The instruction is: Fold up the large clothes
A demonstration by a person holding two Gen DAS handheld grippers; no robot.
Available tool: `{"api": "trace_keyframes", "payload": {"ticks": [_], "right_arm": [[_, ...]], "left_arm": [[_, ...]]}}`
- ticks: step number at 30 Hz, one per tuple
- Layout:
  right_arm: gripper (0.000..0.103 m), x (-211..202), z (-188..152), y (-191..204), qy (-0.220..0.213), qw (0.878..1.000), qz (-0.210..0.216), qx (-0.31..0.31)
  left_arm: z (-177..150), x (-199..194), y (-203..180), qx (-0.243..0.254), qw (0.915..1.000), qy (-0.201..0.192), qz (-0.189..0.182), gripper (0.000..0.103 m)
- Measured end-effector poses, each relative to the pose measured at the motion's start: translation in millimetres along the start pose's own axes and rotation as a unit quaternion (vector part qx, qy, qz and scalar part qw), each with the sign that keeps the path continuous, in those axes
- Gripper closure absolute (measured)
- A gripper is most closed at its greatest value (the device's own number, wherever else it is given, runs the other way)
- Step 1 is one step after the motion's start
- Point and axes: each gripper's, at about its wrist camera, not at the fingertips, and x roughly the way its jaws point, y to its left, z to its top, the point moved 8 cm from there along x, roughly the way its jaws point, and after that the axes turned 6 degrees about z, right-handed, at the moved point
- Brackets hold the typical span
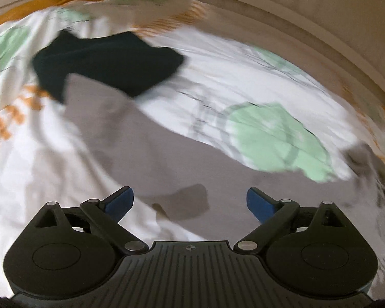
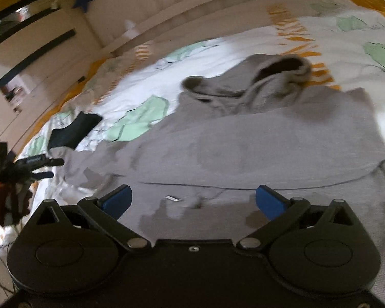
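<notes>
Two grippers, both jaws spread wide, nothing btwn pads. Right gripper (image 2: 193, 201) over hoodie (image 2: 243, 141), spread flat on bed (image 2: 333, 38), hood (image 2: 277, 77) toward far edge. Left gripper (image 1: 190, 202) above sleeve (image 1: 120, 128); dark cloth (image 1: 105, 64) at its far end. Open sheet all round; headboard (image 1: 320, 12) bounds far side.
</notes>
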Motion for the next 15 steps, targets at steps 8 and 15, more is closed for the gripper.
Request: {"api": "trace_keyframes", "payload": {"ticks": [8,15], "right_arm": [[0.001,13,-15,22,0.008,1.0,0.017,0.008],[0.001,22,-26,26,0.023,0.999,0.024,0.008]], "left_arm": [[10,43,54,-0.041,0.999,0.011,0.015,0.007],[18,60,53,-0.023,0.9994,-0.003,0.025,0.009]]}}
